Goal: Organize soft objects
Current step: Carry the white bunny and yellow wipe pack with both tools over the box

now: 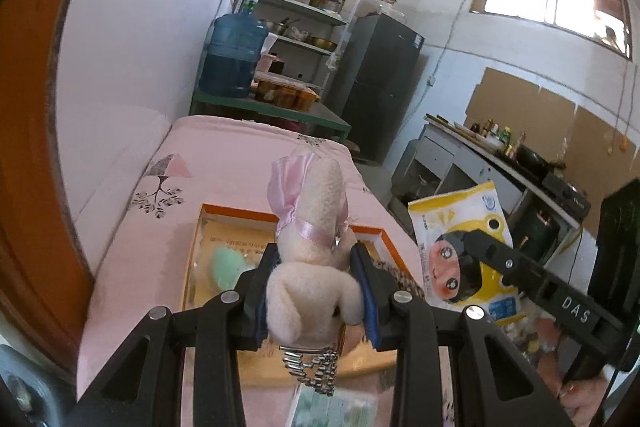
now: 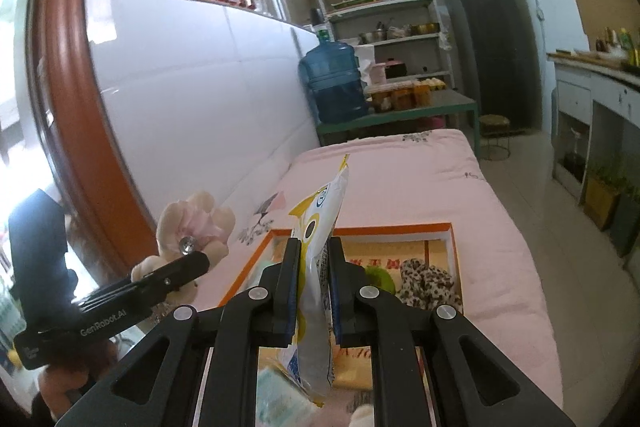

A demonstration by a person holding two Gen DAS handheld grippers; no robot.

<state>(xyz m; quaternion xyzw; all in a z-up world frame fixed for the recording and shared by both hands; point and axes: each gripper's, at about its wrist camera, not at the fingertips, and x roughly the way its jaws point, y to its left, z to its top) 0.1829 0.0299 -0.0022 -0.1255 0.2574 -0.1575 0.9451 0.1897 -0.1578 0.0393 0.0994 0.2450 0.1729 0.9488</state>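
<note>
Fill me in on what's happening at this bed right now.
A person is tidying soft items with two handheld grippers. The left gripper is clamped on a cream plush toy with a pink ribbon, and the right gripper pinches a yellow-and-white packet. Both are held above an orange-rimmed box on the pink bedcover. The box already holds a green sponge and a leopard-print item.
</note>
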